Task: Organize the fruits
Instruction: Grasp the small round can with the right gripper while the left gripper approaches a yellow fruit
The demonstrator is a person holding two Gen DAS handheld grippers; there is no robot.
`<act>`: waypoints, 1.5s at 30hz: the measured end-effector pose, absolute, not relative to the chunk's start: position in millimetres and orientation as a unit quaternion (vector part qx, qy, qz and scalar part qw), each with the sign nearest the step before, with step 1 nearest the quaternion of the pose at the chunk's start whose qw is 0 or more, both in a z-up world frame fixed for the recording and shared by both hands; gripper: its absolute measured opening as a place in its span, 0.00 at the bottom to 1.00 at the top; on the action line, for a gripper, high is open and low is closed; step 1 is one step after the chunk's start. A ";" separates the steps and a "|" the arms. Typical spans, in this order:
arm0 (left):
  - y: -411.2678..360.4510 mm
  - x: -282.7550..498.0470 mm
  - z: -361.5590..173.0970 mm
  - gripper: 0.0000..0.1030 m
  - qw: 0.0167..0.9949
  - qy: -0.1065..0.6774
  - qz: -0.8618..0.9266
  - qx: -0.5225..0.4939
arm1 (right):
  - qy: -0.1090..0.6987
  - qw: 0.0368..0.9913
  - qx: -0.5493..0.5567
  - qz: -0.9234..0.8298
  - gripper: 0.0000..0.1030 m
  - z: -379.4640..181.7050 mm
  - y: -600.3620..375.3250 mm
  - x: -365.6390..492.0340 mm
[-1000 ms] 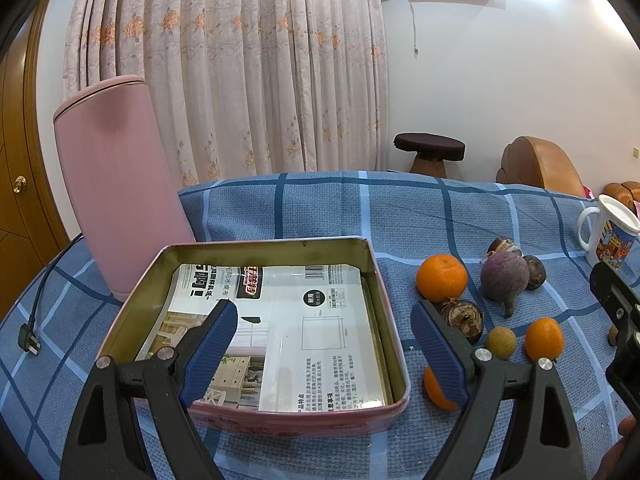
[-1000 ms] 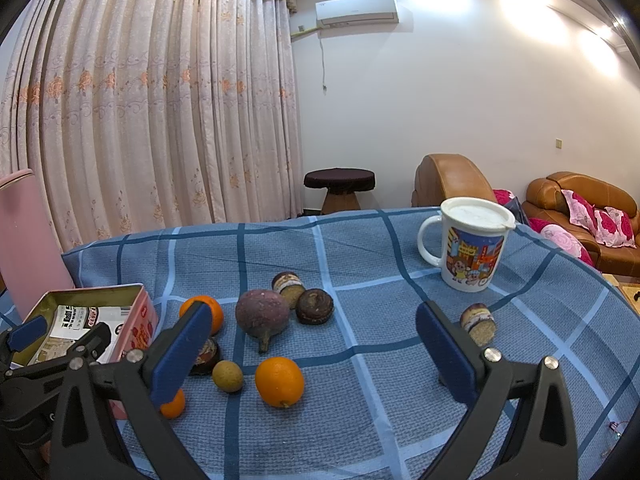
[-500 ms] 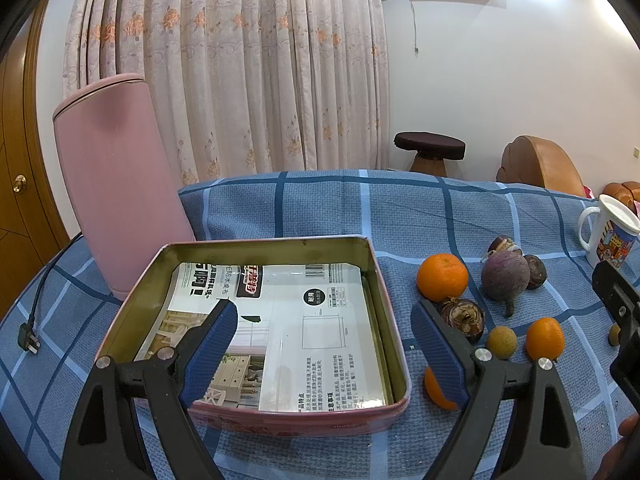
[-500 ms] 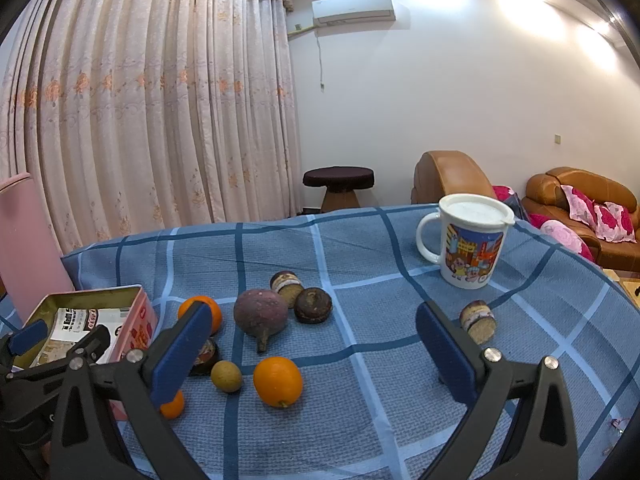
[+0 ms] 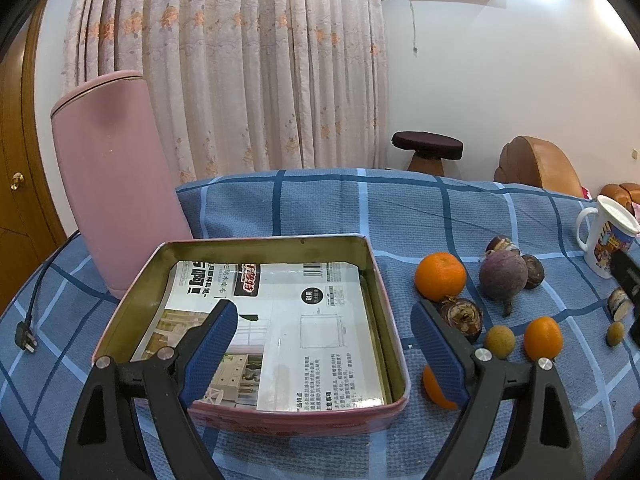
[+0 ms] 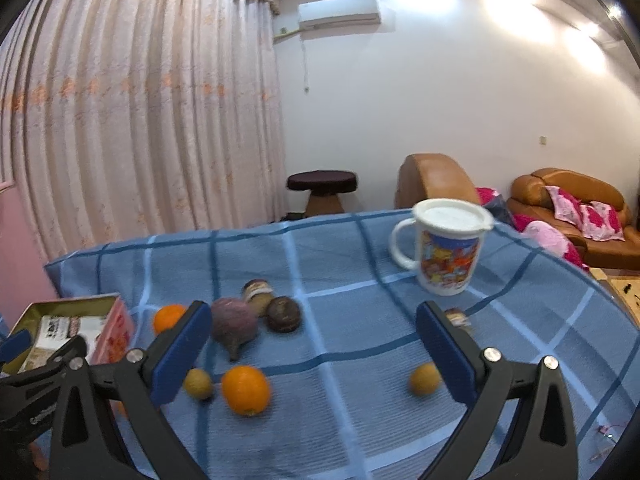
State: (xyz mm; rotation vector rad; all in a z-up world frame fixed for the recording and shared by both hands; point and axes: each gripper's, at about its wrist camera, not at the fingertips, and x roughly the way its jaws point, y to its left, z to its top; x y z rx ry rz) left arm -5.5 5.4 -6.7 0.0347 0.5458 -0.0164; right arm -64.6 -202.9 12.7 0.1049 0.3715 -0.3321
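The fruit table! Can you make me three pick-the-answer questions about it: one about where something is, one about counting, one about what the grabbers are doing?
1. Where is the tin box?
A. left of the fruit
B. behind the mug
C. on the stool

2. How many oranges lie in the box?
A. three
B. two
C. none

3. The left gripper and right gripper are:
A. both open
B. both shut
C. holding oranges

Answers:
1 A, the oranges lie to its right.
2 C, only printed paper inside.
3 A, wide gaps, nothing between the fingers.
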 end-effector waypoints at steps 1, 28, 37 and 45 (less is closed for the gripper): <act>6.1 -4.4 -7.1 0.87 0.963 0.270 -0.012 0.014 | 0.188 0.966 0.054 -0.170 1.00 13.0 -209.6 -64.7; -25.3 -23.9 -0.5 0.87 0.951 0.265 -0.160 0.017 | 0.289 0.912 0.219 -0.192 0.68 -17.2 -365.1 -69.7; -98.8 -38.3 1.5 0.87 0.927 0.283 -0.237 0.062 | 0.400 0.892 0.143 -0.155 0.48 -40.7 -352.4 -24.0; -163.4 -33.5 -3.5 0.87 0.902 0.315 -0.281 0.087 | 0.351 0.901 0.201 -0.157 0.36 -28.1 -381.0 -52.8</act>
